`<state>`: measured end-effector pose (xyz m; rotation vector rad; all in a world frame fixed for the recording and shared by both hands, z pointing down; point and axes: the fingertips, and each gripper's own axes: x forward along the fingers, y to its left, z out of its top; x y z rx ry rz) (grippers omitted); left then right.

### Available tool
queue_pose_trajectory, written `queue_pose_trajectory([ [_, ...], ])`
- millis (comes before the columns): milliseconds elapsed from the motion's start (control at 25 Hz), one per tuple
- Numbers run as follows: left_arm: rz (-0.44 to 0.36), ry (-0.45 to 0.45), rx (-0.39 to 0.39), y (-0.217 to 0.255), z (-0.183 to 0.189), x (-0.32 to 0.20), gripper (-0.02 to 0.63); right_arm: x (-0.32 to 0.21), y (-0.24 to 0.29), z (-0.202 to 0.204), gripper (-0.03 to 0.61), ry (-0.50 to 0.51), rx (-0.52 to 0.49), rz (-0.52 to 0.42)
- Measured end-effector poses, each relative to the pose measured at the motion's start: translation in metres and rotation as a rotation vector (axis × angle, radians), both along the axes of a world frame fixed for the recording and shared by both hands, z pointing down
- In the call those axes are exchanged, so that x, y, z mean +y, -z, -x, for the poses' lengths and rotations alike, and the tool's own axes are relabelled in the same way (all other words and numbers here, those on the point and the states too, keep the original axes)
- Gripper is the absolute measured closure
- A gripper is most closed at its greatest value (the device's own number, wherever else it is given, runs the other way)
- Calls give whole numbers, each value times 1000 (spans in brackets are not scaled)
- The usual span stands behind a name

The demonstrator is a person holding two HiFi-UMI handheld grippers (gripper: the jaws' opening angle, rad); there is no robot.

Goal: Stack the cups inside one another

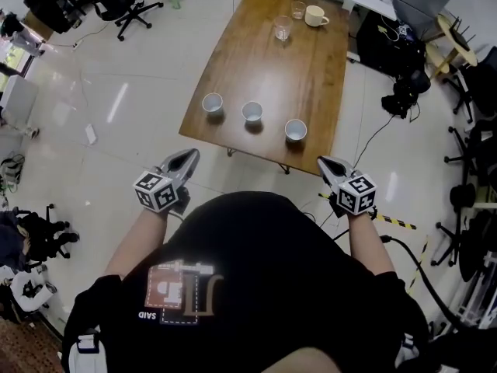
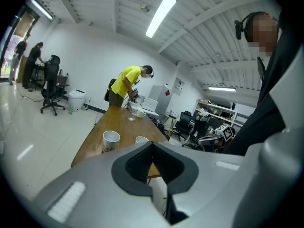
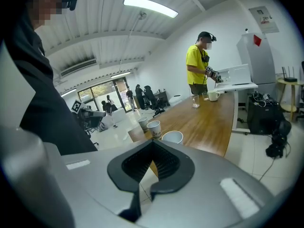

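Note:
Three white paper cups stand apart in a row near the close edge of the wooden table [image 1: 279, 76]: left cup [image 1: 212, 103], middle cup [image 1: 251, 112], right cup [image 1: 295, 130]. Both grippers hover over the floor, short of the table's edge, close to my body. My left gripper [image 1: 192, 155] is shut and empty; ahead of its jaws [image 2: 152, 144] lie the left cup [image 2: 111, 139] and the middle cup [image 2: 141, 139]. My right gripper [image 1: 322, 162] is shut with nothing in it; its view [image 3: 153, 142] looks along the row, the right cup [image 3: 172, 137] nearest.
Two glasses [image 1: 282, 27] [image 1: 299, 9] and a cream mug [image 1: 315, 15] sit at the table's far end, where a person in a yellow shirt [image 3: 199, 65] stands. Office chairs [image 1: 128, 10] stand at far left; bags and cables [image 1: 400, 99] lie right of the table.

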<state>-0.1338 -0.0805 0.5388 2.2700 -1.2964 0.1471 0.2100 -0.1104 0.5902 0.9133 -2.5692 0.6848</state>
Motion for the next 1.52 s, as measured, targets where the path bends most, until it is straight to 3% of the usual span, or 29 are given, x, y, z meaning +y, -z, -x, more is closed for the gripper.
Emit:
queue_pose_trajectory([
  [280, 21, -60, 2, -11, -7, -29, 612, -11, -17, 1, 565, -26, 31, 12],
  [560, 25, -204, 33, -34, 17, -71, 612, -33, -6, 52, 561, -42, 140, -36],
  [640, 31, -243, 39, -38, 21, -80, 612, -40, -1, 71, 522, -21, 166, -48],
  [840, 23, -247, 50, -41, 48, -94, 612, -59, 4, 146, 484, 182, 315, -122],
  [1040, 34, -156, 42, -39, 87, -92, 612, -84, 3, 245, 474, 477, 424, -239],
  [1200, 40, -70, 29, -36, 118, -79, 612, -101, -21, 313, 458, 649, 515, -281],
  [1520, 71, 71, 23, -44, 173, -41, 612, -107, -98, 361, 435, 843, 829, -304],
])
